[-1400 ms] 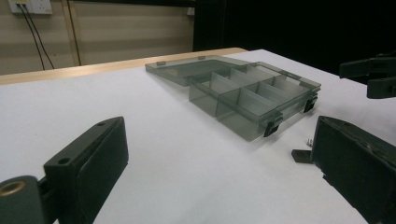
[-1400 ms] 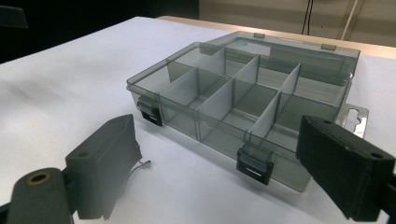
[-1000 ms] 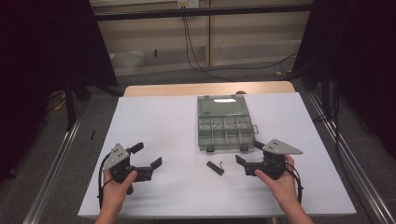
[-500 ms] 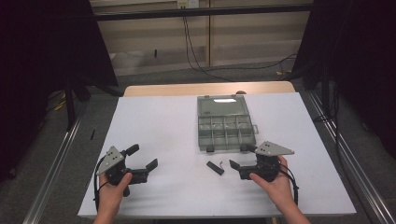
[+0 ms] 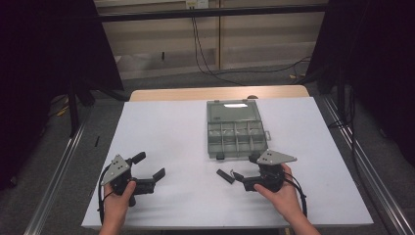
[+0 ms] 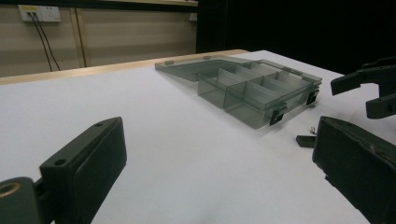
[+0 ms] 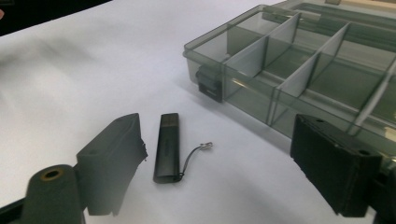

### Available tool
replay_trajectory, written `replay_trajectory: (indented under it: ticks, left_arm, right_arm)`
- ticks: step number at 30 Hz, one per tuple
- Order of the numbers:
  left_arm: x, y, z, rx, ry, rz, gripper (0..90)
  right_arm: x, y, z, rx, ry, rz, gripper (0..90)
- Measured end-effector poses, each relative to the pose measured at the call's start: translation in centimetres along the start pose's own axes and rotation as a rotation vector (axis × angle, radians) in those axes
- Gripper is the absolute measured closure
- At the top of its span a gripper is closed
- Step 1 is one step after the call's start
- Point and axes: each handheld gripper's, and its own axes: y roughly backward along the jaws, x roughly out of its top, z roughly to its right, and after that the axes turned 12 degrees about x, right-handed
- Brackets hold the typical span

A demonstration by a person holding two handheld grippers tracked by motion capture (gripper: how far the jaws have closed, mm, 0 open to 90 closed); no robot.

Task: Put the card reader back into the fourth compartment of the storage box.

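White tabletop [image 5: 171, 127] spreads wide and bare around my work, with plenty of free room on every side before its edges; the near edge runs just under my wrists. Grey translucent organizer box [image 5: 236, 133] lies open ahead of my right hand, lid flat behind it, and every compartment I can see is empty, so nothing is stowed yet. My right gripper [image 7: 212, 175] sits low beside the box's front corner, its jaws wide but having just been closing a little, with the black USB stick [image 7: 167, 147] lying flat between them, close to one pad and, as far as I can tell, not yet pinched. My left gripper [image 5: 149, 167] rests well apart on the table, jaws spread, holding nothing. I judge the pickup only begun: grasping, lifting and dropping the stick into a compartment all remain. Its thin lanyard loop [image 7: 198, 151] trails toward the box.
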Motion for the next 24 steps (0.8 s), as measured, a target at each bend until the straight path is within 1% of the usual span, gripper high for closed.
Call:
replay_trajectory:
  ticks: [3, 4, 7, 11, 13, 14, 17, 20, 24]
  left_arm:
    - [0.0, 0.1, -0.1, 0.003, 0.007, 0.007, 3.2]
    - [0.0, 0.1, -0.2, 0.004, -0.001, 0.005, 3.2]
    - [0.0, 0.2, -0.2, 0.006, -0.001, 0.005, 3.1]
    - [-0.1, 0.2, -0.2, 0.005, 0.006, 0.006, 3.1]
    - [-0.1, 0.1, -0.1, 0.004, 0.01, 0.006, 3.1]
    - [-0.1, 0.1, -0.1, 0.003, 0.002, 0.003, 3.0]
    - [-0.2, 0.1, -0.1, -0.001, -0.007, 0.0, 3.0]
    - [-0.3, 0.1, -0.1, -0.003, -0.006, 0.001, 3.0]
    - [-0.3, 0.1, 0.0, 0.009, -0.004, 0.006, 3.0]
  right_arm:
    - [0.0, -0.3, -0.1, 0.014, 0.002, -0.014, 19.2]
    - [0.0, -0.3, -0.2, 0.016, 0.002, -0.018, 19.7]
    - [0.0, -0.6, -0.3, 0.024, 0.003, -0.029, 21.1]
    - [0.0, -0.9, -0.4, 0.022, 0.009, -0.039, 22.2]
    - [0.0, -1.0, -0.4, 0.019, 0.013, -0.044, 24.3]
    - [0.0, -1.2, -0.3, 0.028, 0.012, -0.048, 25.3]
    - [0.0, -1.4, -0.3, 0.032, 0.007, -0.056, 26.2]
    - [0.0, -1.6, -0.5, 0.046, 0.006, -0.071, 30.6]
    - [0.0, -2.0, -0.7, 0.055, 0.013, -0.087, 32.2]
